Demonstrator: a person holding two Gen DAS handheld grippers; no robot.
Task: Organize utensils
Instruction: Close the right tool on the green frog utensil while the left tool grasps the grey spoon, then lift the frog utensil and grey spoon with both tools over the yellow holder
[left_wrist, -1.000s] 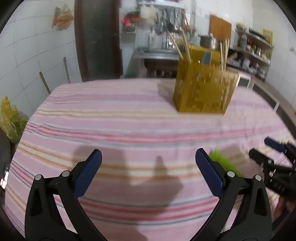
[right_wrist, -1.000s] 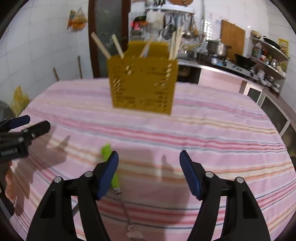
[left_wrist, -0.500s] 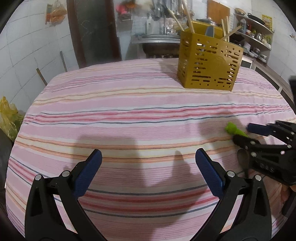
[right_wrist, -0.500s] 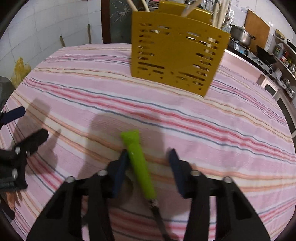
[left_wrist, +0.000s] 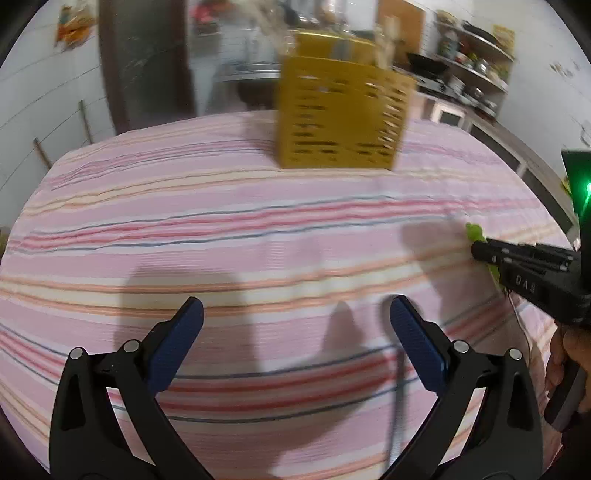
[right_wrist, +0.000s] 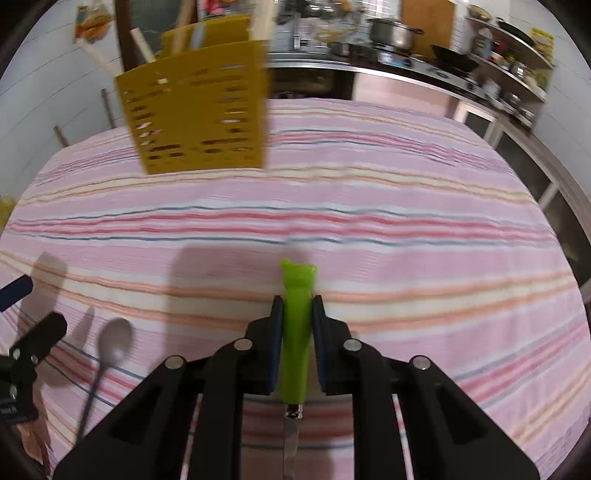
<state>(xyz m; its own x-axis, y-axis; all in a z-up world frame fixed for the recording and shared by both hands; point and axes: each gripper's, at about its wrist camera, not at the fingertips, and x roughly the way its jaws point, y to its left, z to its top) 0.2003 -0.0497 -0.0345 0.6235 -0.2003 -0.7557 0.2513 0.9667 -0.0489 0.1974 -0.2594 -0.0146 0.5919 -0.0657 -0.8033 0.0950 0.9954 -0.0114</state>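
A utensil with a green bear-topped handle (right_wrist: 295, 332) and a metal shaft lies on the striped tablecloth. My right gripper (right_wrist: 297, 302) is closing on it, with both pads against the handle's sides. The left wrist view shows that gripper (left_wrist: 480, 251) at the right, with the green handle (left_wrist: 474, 232) poking out in front. My left gripper (left_wrist: 295, 306) stands open over bare cloth with nothing between its fingers. A grey spoon (right_wrist: 110, 343) lies near the left gripper (right_wrist: 31, 308). The yellow slotted utensil holder (right_wrist: 199, 110), with wooden sticks in it, stands at the far side of the table (left_wrist: 340, 122).
The pink striped tablecloth (right_wrist: 406, 221) covers a round table. Behind it are a kitchen counter with a pot (right_wrist: 393, 31) and shelves of dishes (left_wrist: 472, 62). A person's hand (left_wrist: 565, 354) holds the right gripper's grip at the right edge.
The right gripper came down over the green handle and its jaws closed from wide apart onto it. The left gripper shifted, so the holder now sits nearer the middle of its view.
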